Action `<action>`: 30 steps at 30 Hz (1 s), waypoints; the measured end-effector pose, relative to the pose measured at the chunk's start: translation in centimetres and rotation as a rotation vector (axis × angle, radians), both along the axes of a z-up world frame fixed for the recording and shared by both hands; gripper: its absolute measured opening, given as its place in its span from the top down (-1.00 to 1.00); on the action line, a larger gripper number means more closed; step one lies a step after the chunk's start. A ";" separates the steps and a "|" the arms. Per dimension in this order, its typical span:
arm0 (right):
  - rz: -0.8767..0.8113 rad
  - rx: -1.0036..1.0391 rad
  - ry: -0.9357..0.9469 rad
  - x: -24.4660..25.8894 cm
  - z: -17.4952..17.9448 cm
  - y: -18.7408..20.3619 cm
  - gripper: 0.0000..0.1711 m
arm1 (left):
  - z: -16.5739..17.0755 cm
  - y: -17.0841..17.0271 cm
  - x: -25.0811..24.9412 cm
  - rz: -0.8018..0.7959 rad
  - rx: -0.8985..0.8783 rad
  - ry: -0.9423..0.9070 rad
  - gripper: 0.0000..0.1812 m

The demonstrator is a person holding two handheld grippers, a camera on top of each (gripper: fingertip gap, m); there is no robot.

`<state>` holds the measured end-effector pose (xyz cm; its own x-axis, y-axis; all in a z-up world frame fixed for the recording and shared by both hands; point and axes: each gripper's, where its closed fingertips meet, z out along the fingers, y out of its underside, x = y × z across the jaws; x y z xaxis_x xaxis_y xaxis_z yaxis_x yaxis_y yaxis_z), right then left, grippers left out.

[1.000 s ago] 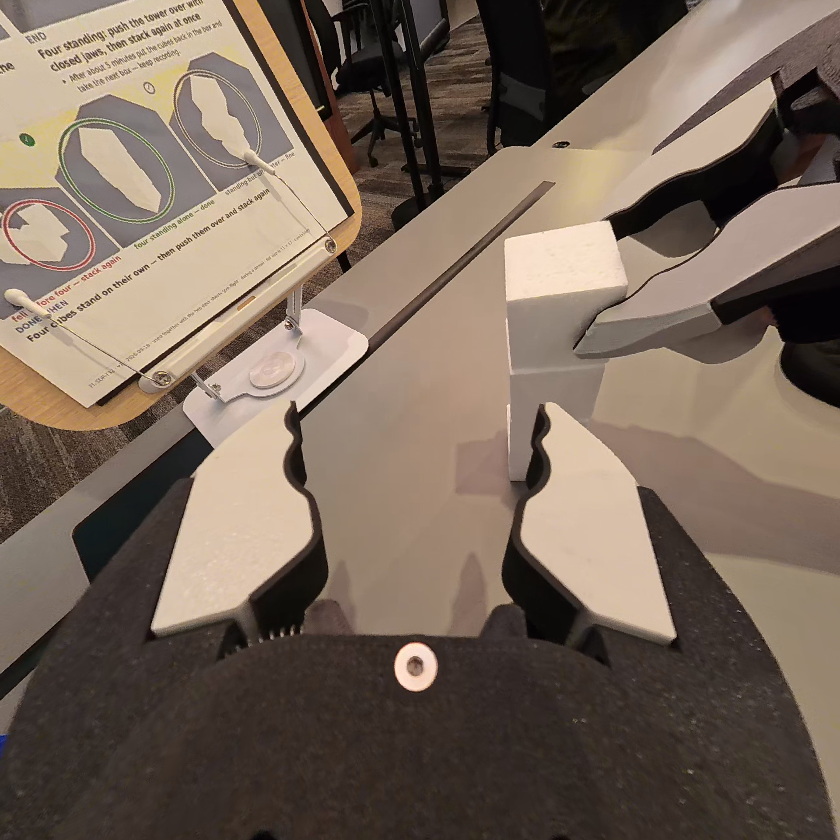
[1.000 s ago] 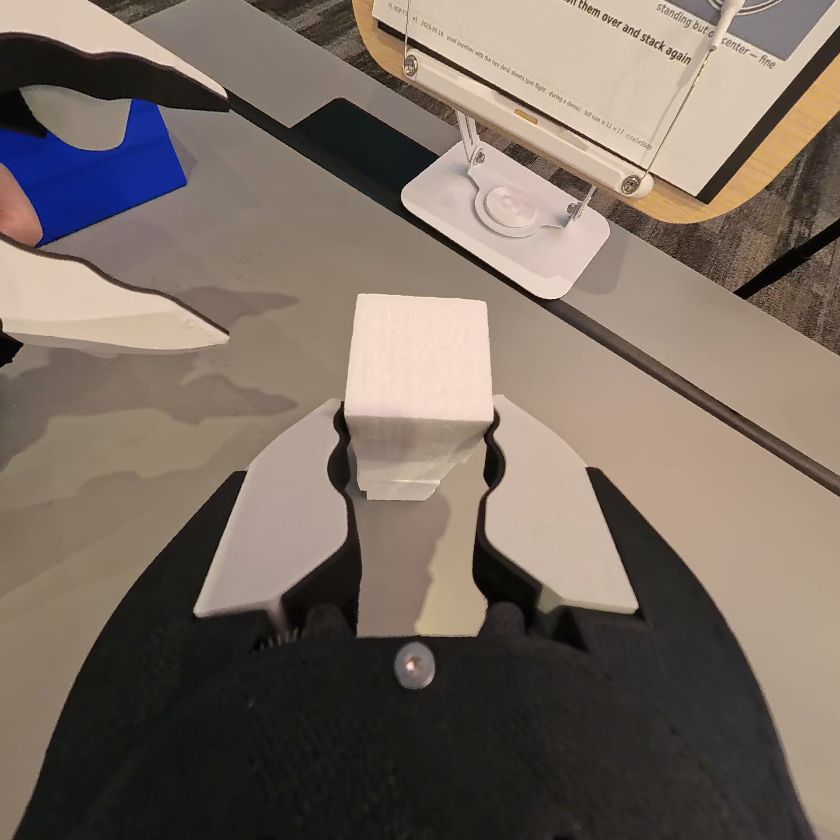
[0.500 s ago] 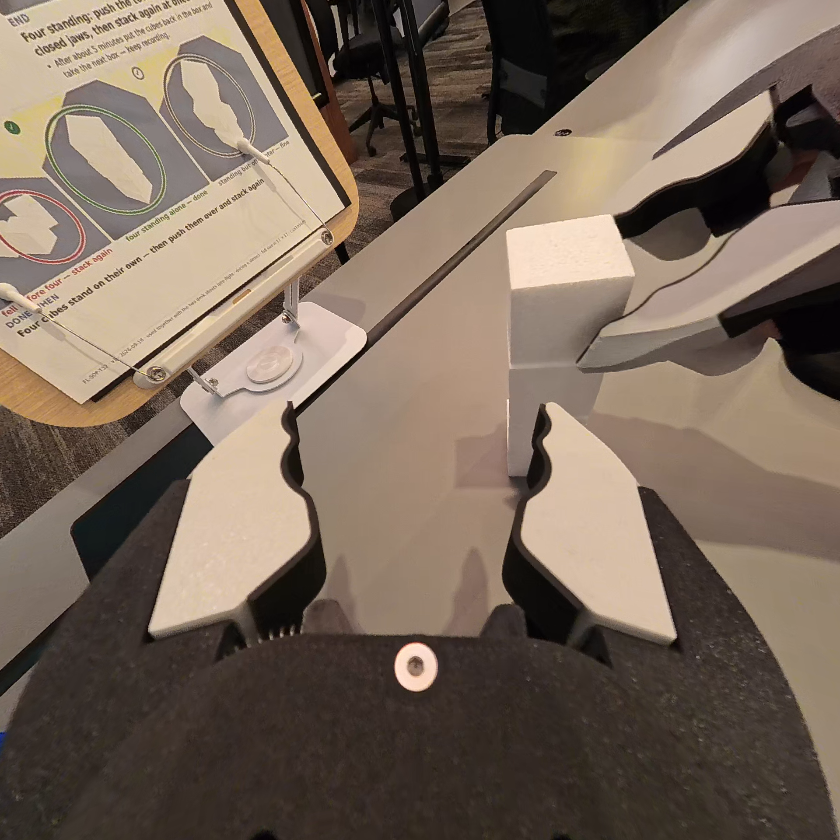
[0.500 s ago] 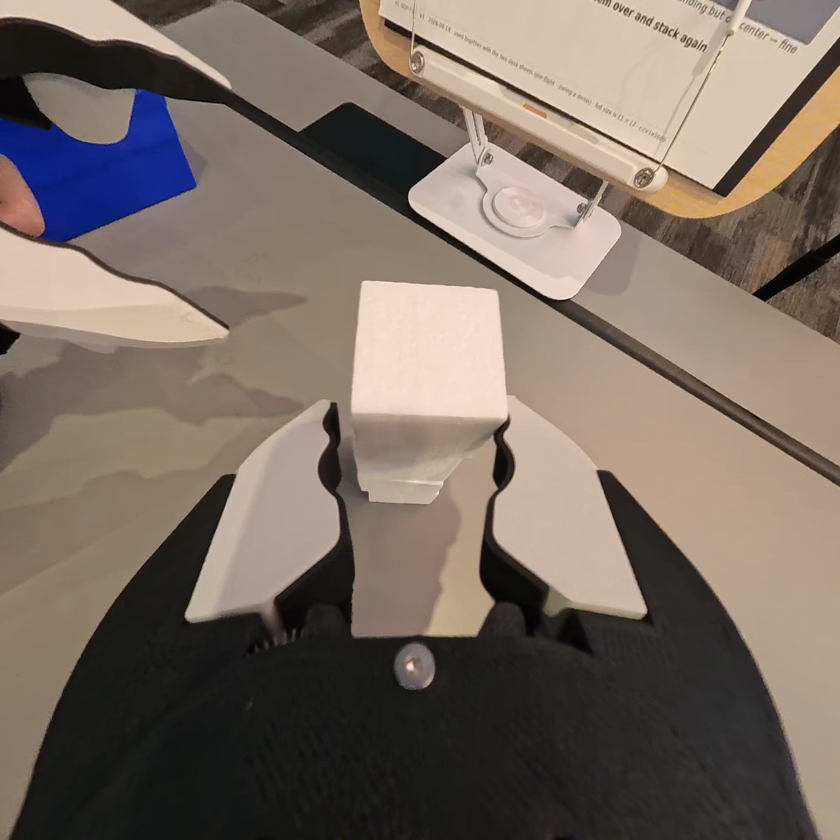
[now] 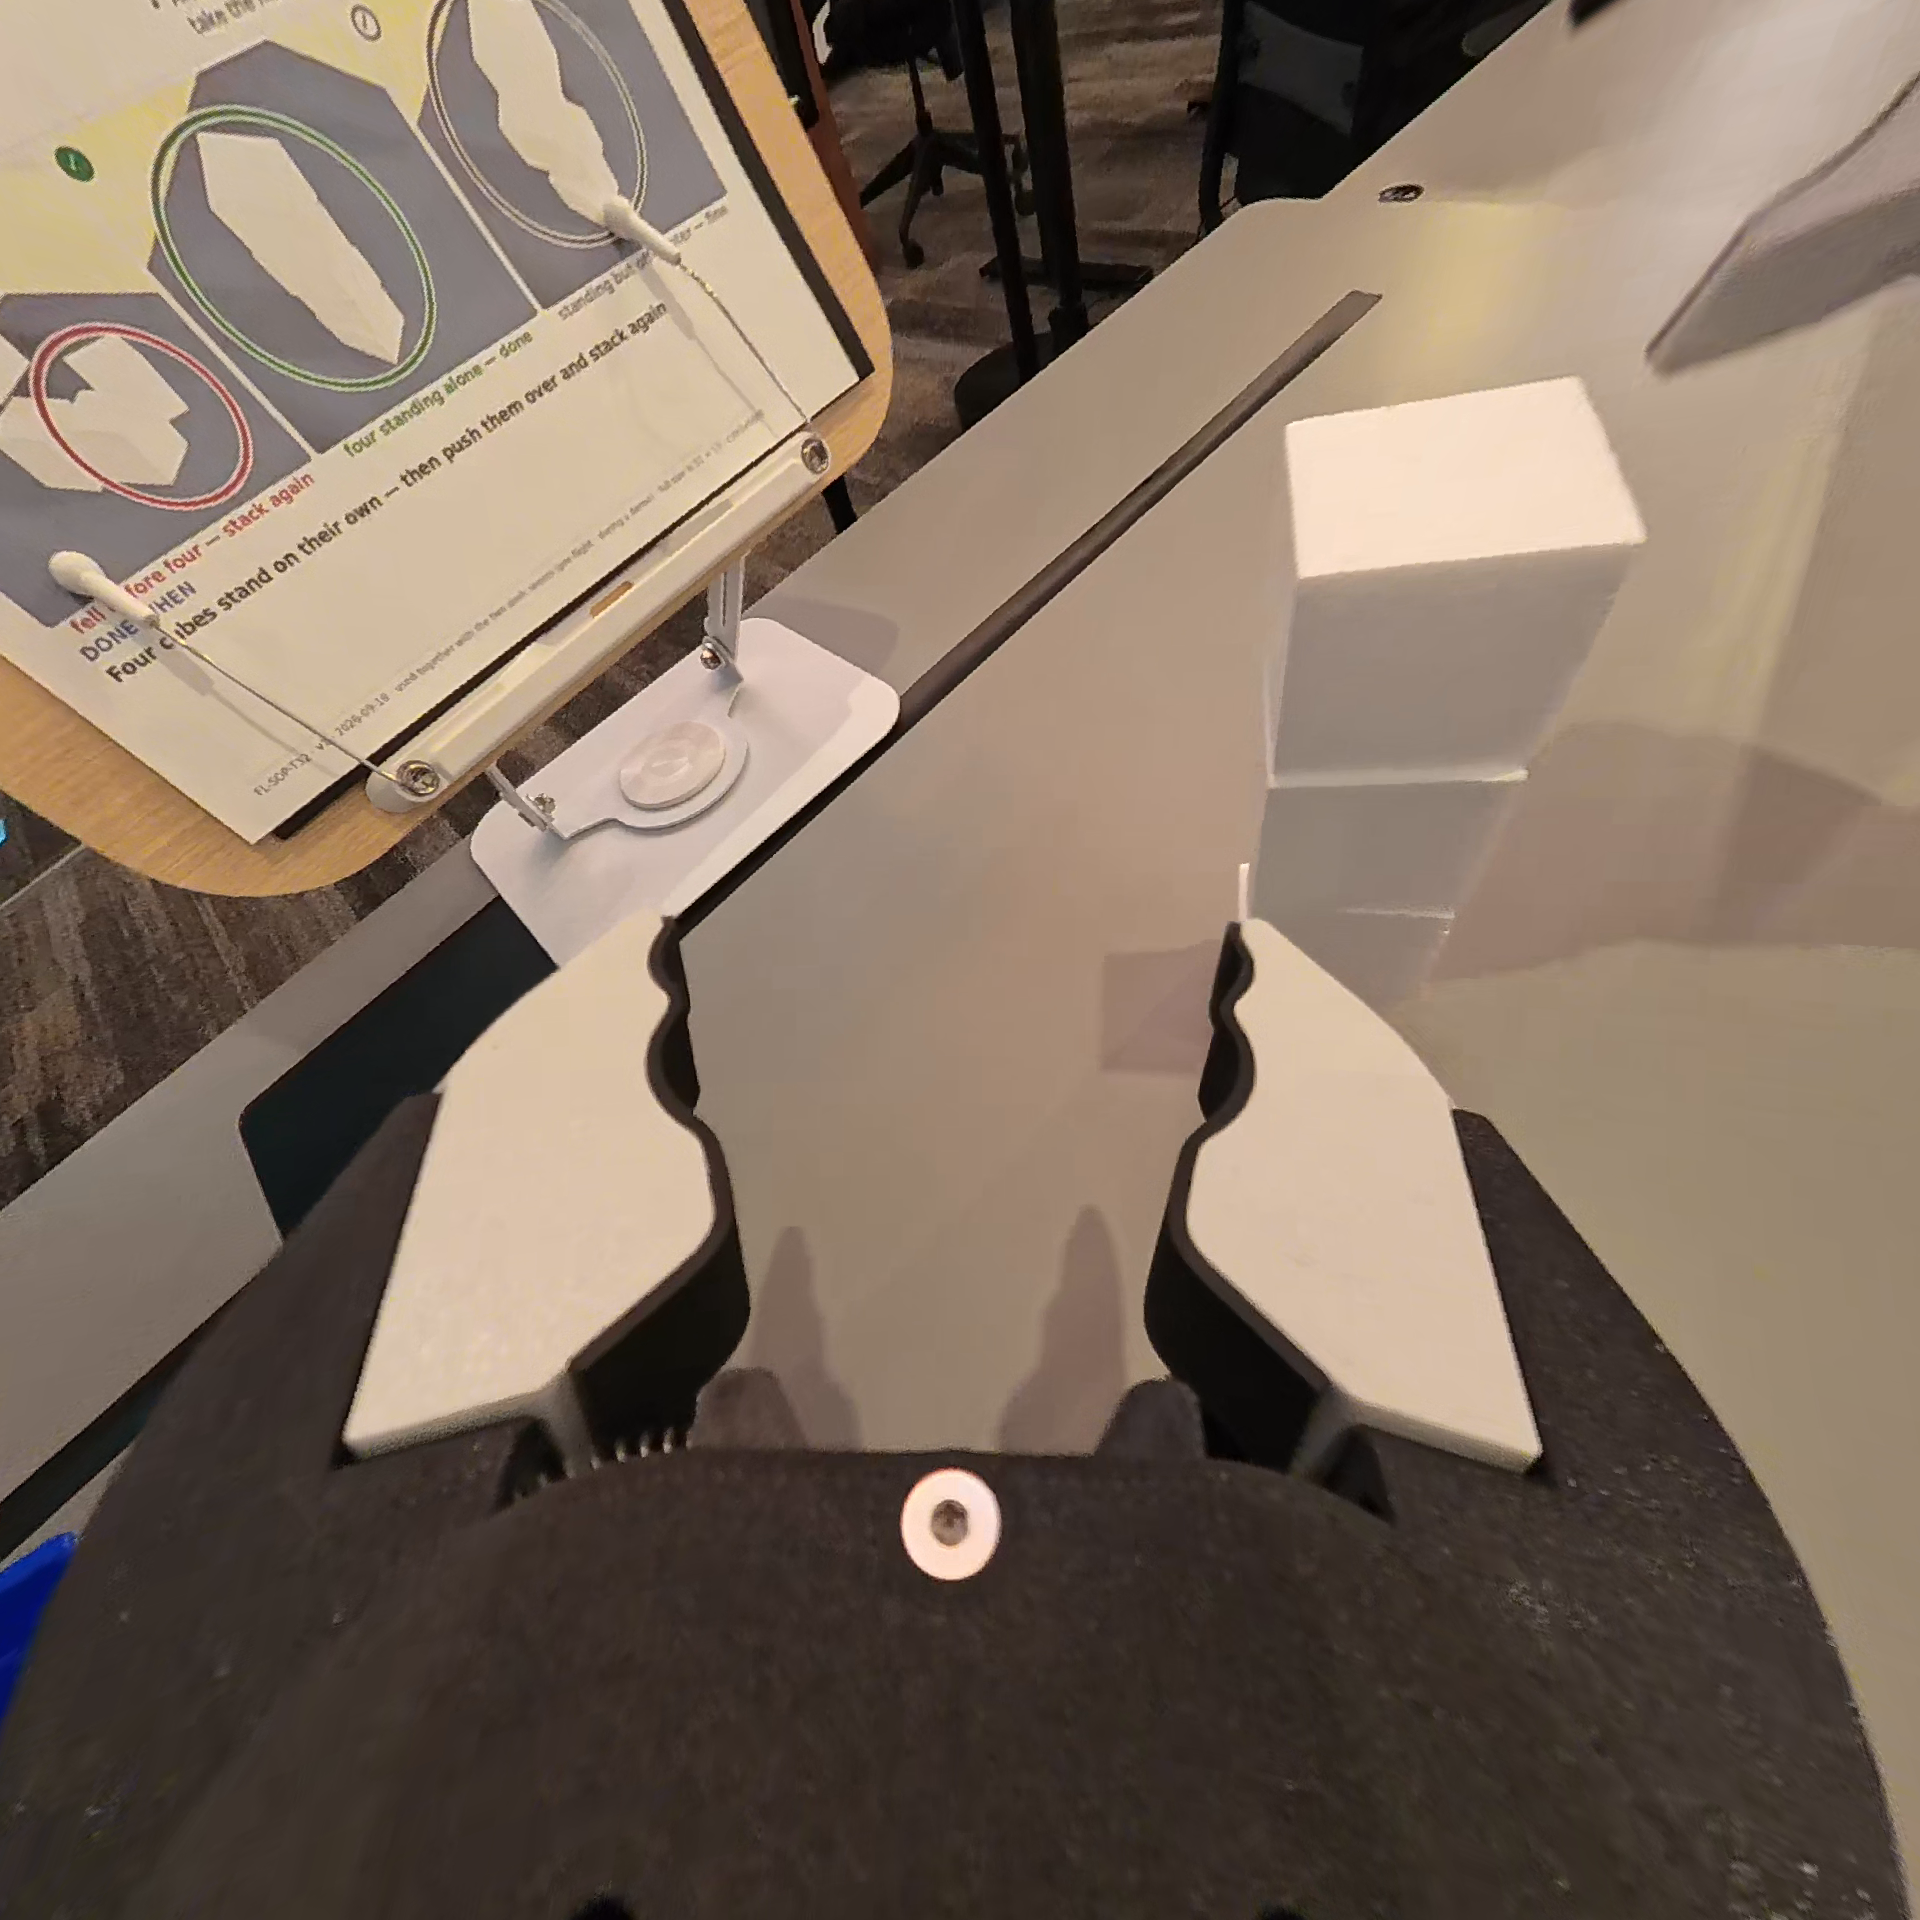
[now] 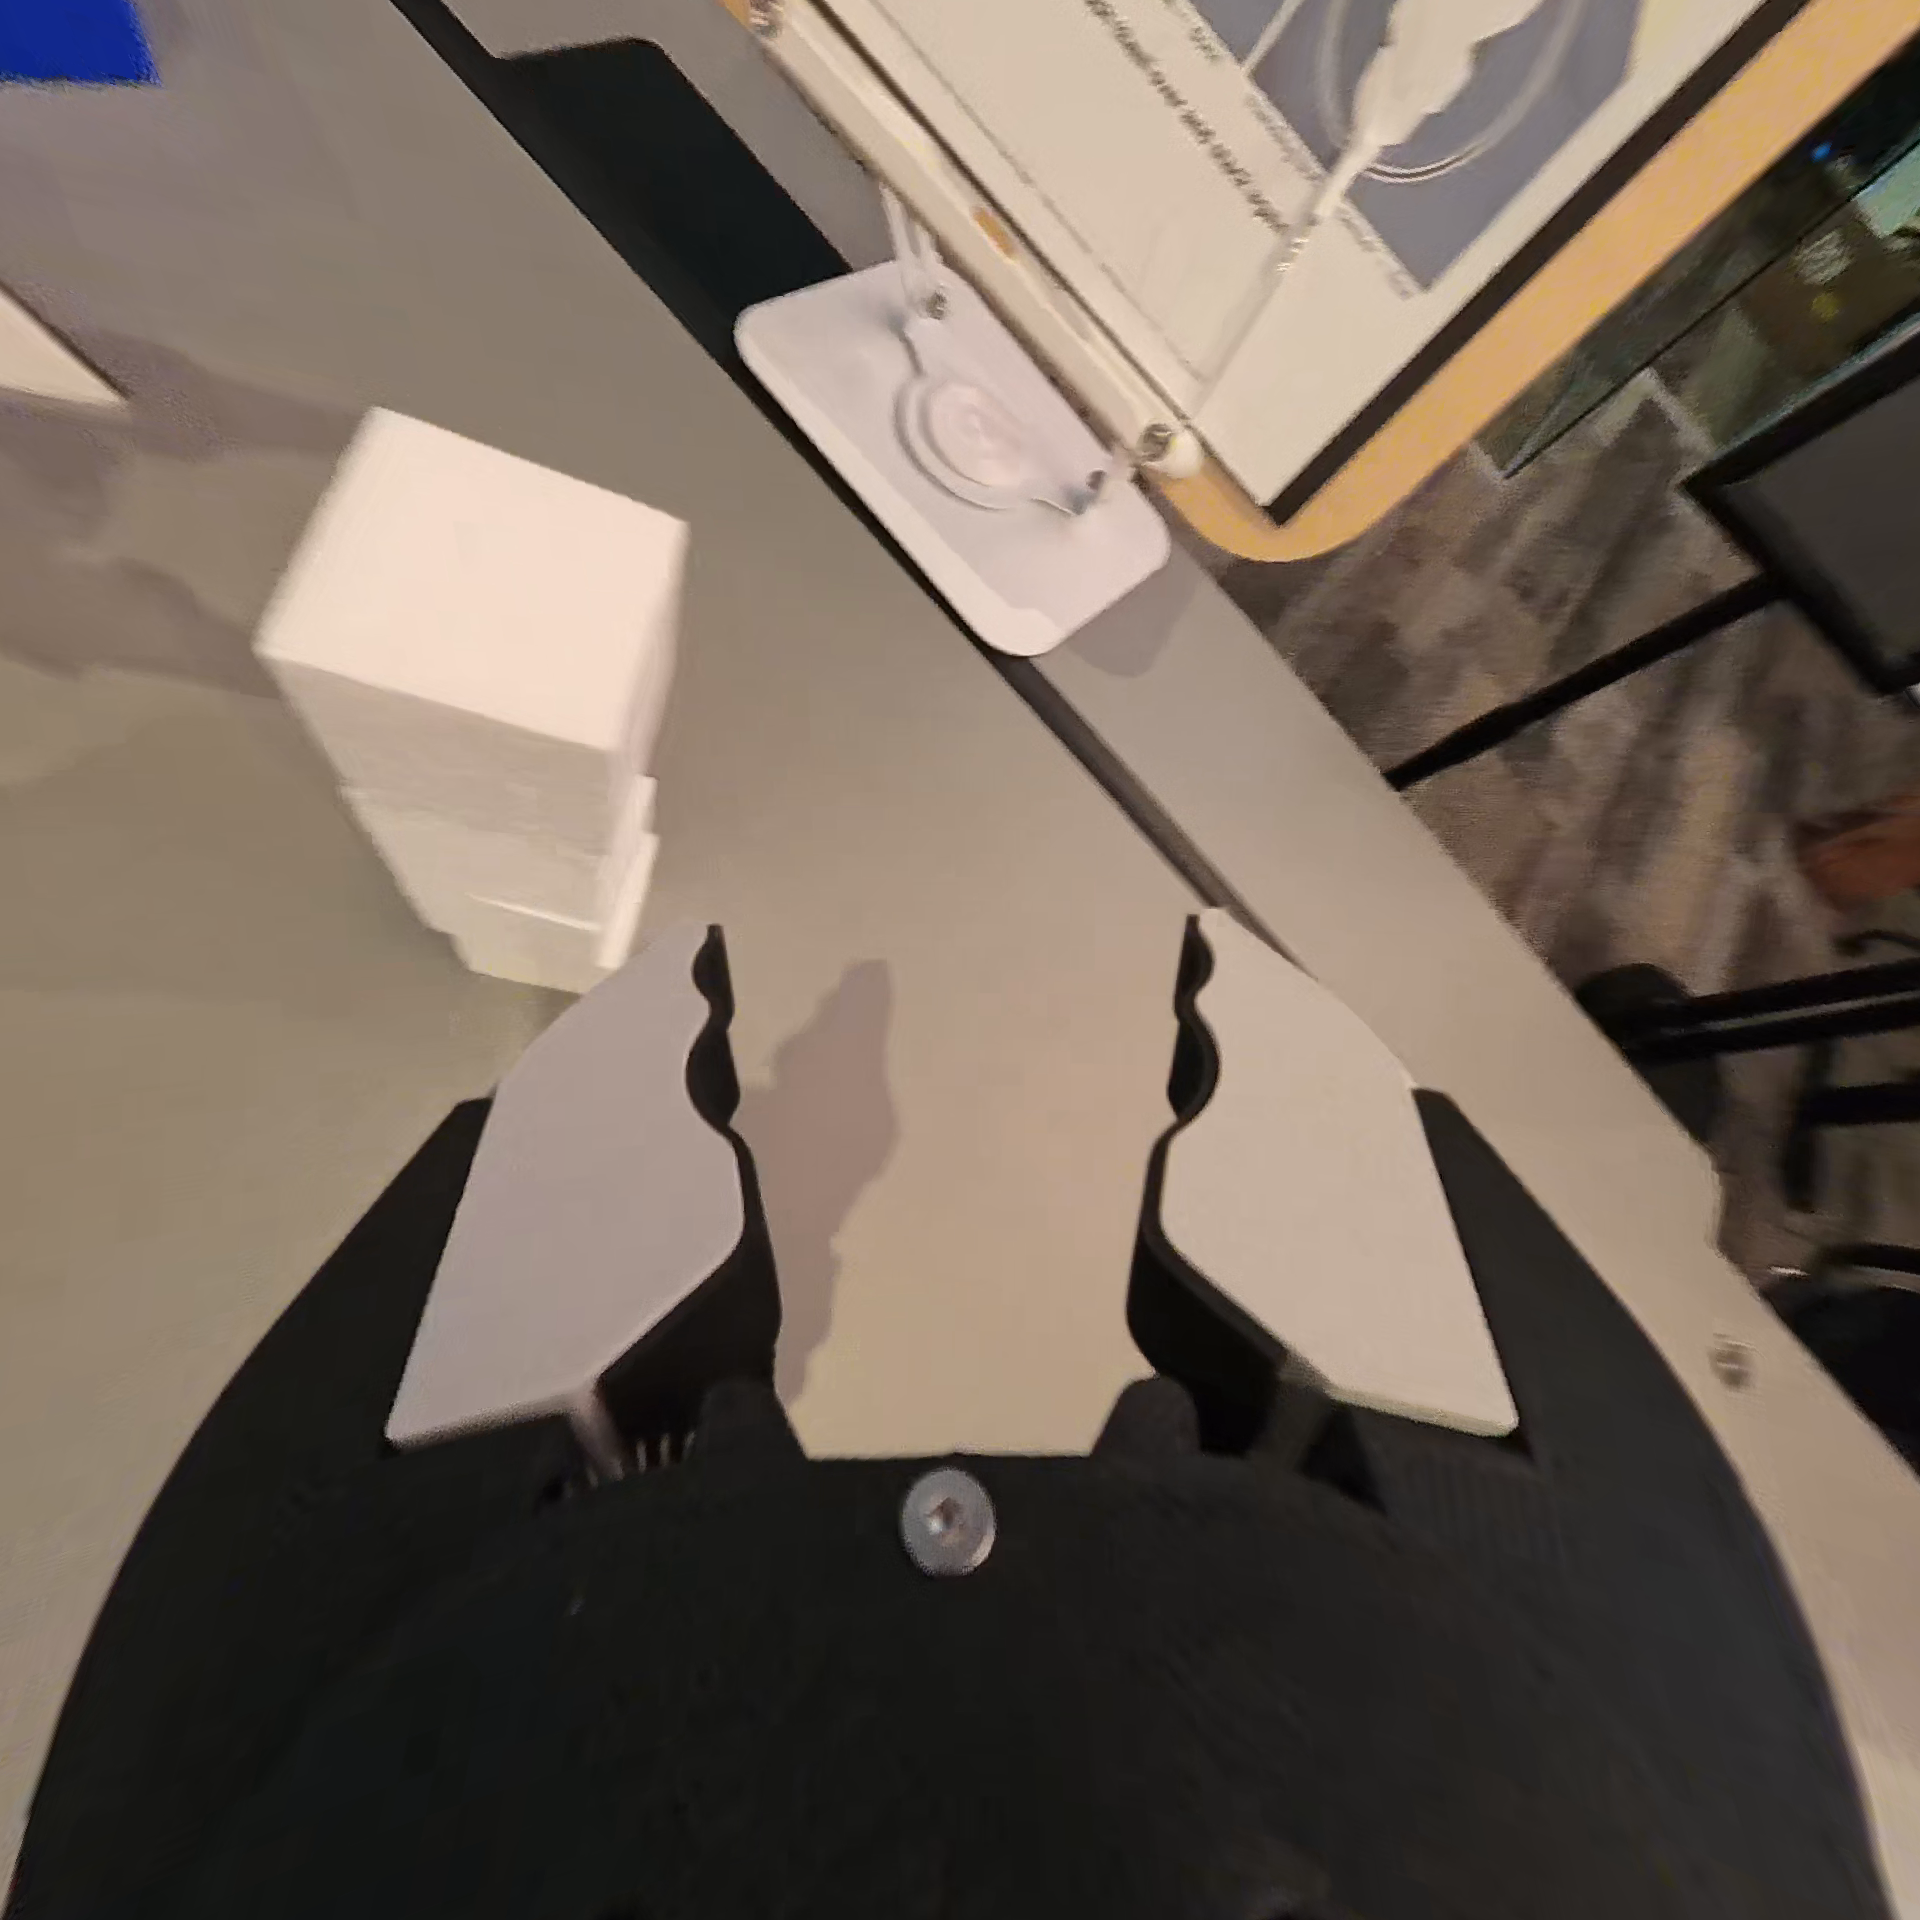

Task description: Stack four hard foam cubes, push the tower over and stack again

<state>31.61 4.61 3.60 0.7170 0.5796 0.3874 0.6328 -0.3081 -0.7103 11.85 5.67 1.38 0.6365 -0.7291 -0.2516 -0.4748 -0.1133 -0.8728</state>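
A tower of white foam cubes stands on the grey table, free of both grippers; its foot is hidden behind my left gripper's right finger. My left gripper is open and empty, with the tower just beyond its right fingertip. In the right wrist view the tower stands to the upper left of my right gripper, which is open, empty and clear of it. The right gripper shows as a grey blur at the top right of the left wrist view.
An instruction sheet on a wooden board stands on a white stand at the table's far edge, also in the right wrist view. A blue box sits at the far left. Office chairs stand beyond the table.
My right gripper has opened wider, let go of the top cube and pulled back to the right of the tower. The left gripper has barely moved and stays open.
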 end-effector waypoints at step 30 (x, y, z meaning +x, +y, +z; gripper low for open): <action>0.571 0.009 0.140 2.4 -3.2 -0.4 0.99 | -8.6 1.8 2.3 0.067 -0.015 0.231 0.60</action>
